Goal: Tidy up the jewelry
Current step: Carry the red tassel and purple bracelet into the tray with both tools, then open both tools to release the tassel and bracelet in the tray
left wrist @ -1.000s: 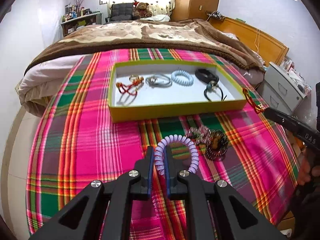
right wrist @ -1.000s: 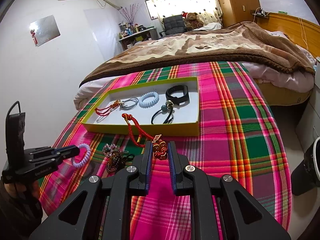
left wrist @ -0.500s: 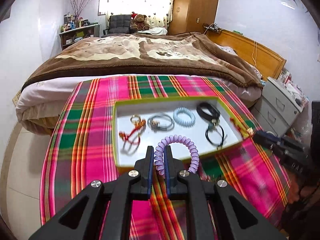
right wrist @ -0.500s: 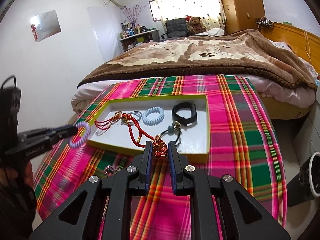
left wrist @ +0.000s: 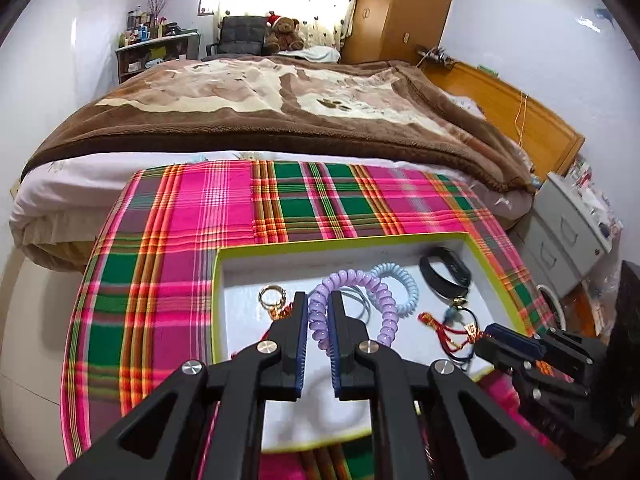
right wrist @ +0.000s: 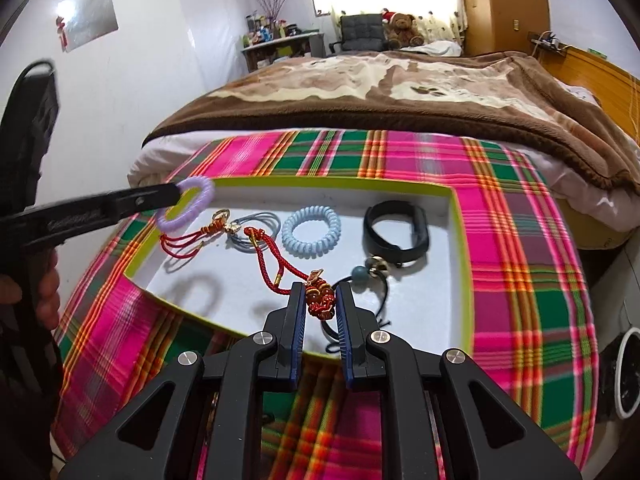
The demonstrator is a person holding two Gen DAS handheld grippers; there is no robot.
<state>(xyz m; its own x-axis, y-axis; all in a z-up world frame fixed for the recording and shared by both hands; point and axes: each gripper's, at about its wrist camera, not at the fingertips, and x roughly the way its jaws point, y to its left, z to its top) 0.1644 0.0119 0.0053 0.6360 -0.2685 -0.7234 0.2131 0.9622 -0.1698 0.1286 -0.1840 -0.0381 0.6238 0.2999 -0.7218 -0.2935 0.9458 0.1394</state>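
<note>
A yellow-rimmed white tray [left wrist: 340, 240] [right wrist: 460, 216] lies on the plaid cloth. My left gripper [left wrist: 319, 312] [right wrist: 178, 194] is shut on a purple coil bracelet [left wrist: 352, 280] [right wrist: 188, 204] and holds it above the tray's left part. The right gripper [right wrist: 320, 300] [left wrist: 486, 334] is shut on the bead end of a red cord charm [right wrist: 280, 258] [left wrist: 448, 330], whose cord hangs over the tray's middle. In the tray lie a light-blue coil bracelet [right wrist: 311, 232] [left wrist: 400, 280], a black band [right wrist: 394, 232] [left wrist: 444, 272], a black cord with beads [right wrist: 370, 276], a grey hair tie [right wrist: 260, 228] and a second red tassel charm [right wrist: 192, 238].
The plaid cloth [left wrist: 168, 280] [right wrist: 520, 240] covers the foot of a bed with a brown blanket [left wrist: 280, 108]. A grey drawer unit [left wrist: 568, 240] stands to the right. A person's hand [right wrist: 44, 292] grips the left tool's handle at the left edge.
Both grippers have moved forward from the cloth in front of the tray to above the tray, each carrying its piece. The loose bracelets on the cloth have dropped out of view.
</note>
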